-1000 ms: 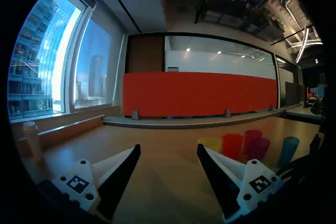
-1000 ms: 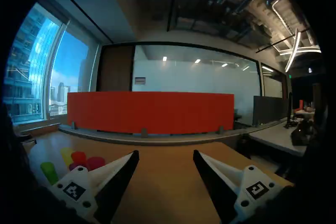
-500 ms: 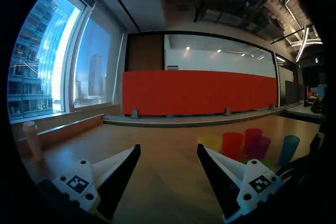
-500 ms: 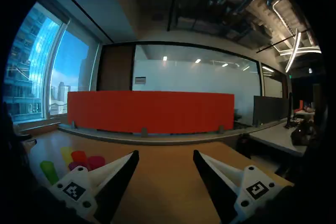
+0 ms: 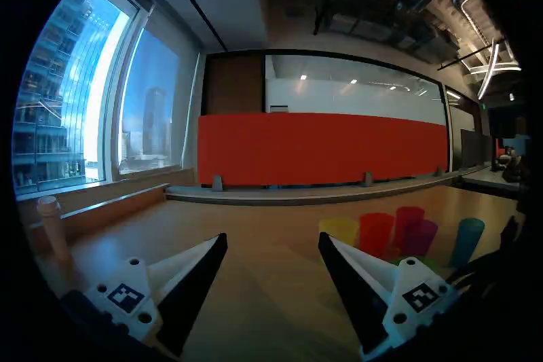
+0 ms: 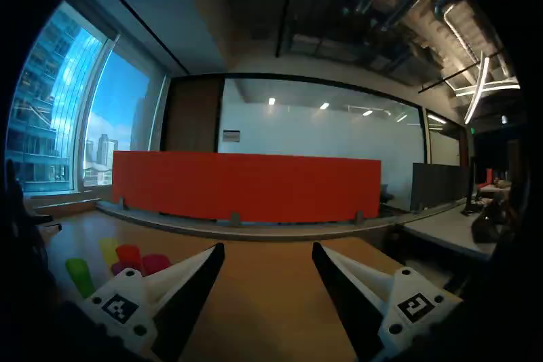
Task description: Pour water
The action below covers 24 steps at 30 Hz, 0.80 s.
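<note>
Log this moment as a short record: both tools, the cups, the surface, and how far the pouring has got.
left tool: open, empty, over the wooden table
right tool: open, empty
cups: yellow cup, red cup, pink cup, purple cup, teal cup, clustered on the table
background: red divider panel
progress: nothing grasped; pouring not yet begun
</note>
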Motion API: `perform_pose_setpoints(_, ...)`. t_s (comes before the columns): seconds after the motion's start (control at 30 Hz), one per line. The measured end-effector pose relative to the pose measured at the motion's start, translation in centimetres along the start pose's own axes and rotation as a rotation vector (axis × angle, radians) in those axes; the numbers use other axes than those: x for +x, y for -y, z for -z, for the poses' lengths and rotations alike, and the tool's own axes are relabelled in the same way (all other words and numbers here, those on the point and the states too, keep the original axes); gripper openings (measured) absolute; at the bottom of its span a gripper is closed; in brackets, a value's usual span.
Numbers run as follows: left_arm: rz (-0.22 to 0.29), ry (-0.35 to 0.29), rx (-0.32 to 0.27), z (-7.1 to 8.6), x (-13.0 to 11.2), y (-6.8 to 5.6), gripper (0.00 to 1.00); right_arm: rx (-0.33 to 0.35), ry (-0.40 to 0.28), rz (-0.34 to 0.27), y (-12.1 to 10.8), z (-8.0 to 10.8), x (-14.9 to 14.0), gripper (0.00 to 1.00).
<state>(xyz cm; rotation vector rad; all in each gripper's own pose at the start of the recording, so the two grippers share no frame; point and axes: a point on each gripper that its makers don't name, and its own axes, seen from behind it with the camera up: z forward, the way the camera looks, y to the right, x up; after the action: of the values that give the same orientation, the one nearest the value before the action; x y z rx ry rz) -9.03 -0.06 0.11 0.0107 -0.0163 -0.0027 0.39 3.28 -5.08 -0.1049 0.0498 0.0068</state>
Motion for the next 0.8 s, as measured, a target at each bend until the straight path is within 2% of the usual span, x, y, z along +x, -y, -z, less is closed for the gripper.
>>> perform_pose_setpoints(0.27, 0.000, 0.000, 0.000, 0.1, 0.0, 0.0, 1.00, 0.012, -0.003, 0.030, 0.7, -0.5, -0.8, 1.00)
perform_pose_setpoints(0.47, 0.000, 0.000, 0.000, 0.1, 0.0, 0.0, 1.00, 0.033, 0.006, 0.038, 2.0, -1.4, -2.6, 1.00)
perform_pose_setpoints(0.8, 0.000, 0.000, 0.000, 0.1, 0.0, 0.0, 1.00, 0.026, 0.024, -0.015, 2.7, -3.0, -5.4, 1.00)
